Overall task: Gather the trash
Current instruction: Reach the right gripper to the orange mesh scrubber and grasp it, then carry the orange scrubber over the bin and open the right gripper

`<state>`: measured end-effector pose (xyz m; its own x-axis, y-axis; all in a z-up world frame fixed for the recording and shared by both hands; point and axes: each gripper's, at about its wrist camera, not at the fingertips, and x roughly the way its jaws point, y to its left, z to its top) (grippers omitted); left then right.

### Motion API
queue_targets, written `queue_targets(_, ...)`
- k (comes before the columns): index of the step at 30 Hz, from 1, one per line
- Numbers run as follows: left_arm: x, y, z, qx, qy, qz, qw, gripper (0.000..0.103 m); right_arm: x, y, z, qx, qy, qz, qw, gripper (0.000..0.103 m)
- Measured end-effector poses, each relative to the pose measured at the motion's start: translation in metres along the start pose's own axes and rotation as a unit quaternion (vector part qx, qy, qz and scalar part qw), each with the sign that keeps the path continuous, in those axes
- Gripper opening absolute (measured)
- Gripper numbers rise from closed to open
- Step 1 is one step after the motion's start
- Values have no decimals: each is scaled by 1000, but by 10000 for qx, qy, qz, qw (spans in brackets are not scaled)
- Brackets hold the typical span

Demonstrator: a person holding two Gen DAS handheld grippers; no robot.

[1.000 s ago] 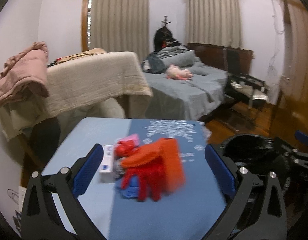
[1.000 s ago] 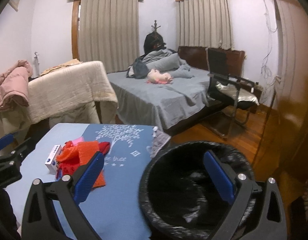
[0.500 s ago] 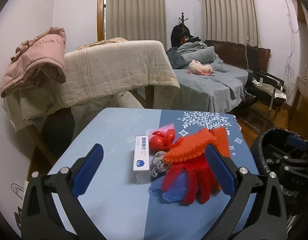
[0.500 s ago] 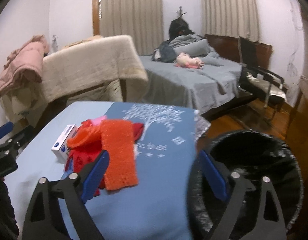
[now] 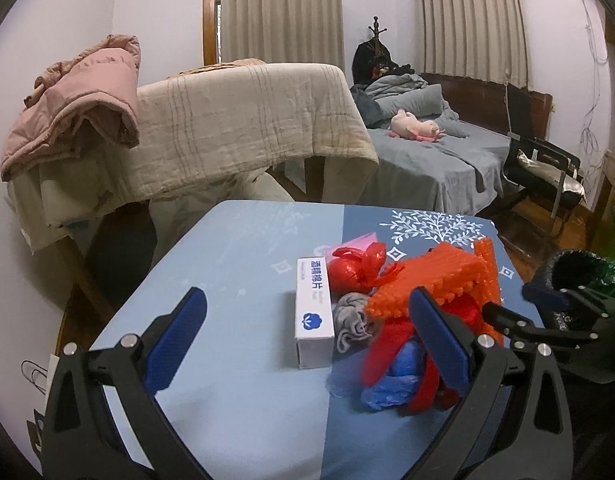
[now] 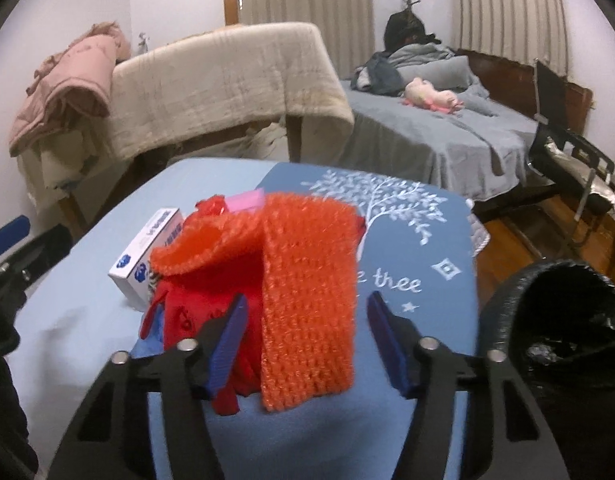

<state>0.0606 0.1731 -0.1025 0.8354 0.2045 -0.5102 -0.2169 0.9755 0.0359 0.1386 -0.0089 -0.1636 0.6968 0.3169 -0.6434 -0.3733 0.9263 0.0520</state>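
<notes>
**Right hand-held gripper lined up on orange knit strip; bin to its right**

Trash heap located on the blue cloth-covered counter (image 5: 235, 392), toward its right half. Topmost item: a long orange knitted strip (image 6: 307, 300), lying over crumpled red plastic wrapping (image 6: 195, 320), with a blue plastic bag (image 5: 391, 384) beneath, a grey rag (image 5: 351, 320) and a knotted red plastic bag (image 5: 355, 268) alongside. White rectangular carton with blue logo (image 5: 313, 312) standing just left of the heap, touching the rag.

Right hand-held gripper (image 6: 307, 340): fingers apart, nothing held, blue pads set either side of the strip's near end. Long axis of the strip running near-to-far, roughly in line with the fingers, so closing across its width judged workable. Contact with the pads not confirmed.

Left hand-held gripper (image 5: 307, 340): fingers apart, empty, aimed at the carton and the left edge of the heap, right pad overlapping the red wrapping in view. Judged farther from the strip than the right unit.

Black-lined round trash bin (image 6: 563, 320) standing off the counter's right edge, near the right unit; short carry expected.

Change against half a second earlier: right unit closer, heap larger in its view and the strip now between the pads rather than ahead of them; bin pushed toward the right edge of view. Left unit swung slightly left and nearer, carton now closer to centre. Heap itself unmoved.
</notes>
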Motion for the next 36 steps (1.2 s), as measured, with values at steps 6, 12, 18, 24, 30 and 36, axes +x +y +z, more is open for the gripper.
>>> queue_targets(6, 7, -7, -2, 36, 99, -131, 9999, 94, 7, -2, -2, 17, 127, 467, 9988, 14)
queue_targets(12, 13, -25, -1, 135, 167, -418, 9989, 82, -9, -11, 2, 27, -19, 472, 9989, 11)
queue_targets(18, 21, -51, -2, 377, 112, -661, 9970, 77, -22, -32, 7, 185, -99, 298, 9993, 11)
queue_targets(24, 34, -81, -1, 655, 76, -866, 9941, 75, -25, -48, 10, 306, -97, 134, 9994, 11)
queue_targets(30, 51, -102, 1, 844, 99, -831, 9929, 59, -26, -57, 12, 384, -62, 114, 9992, 11)
queue_targets(36, 62, -103, 4, 797, 220, -933, 9922, 18, -27, -61, 12, 409, -39, 134, 9991, 11)
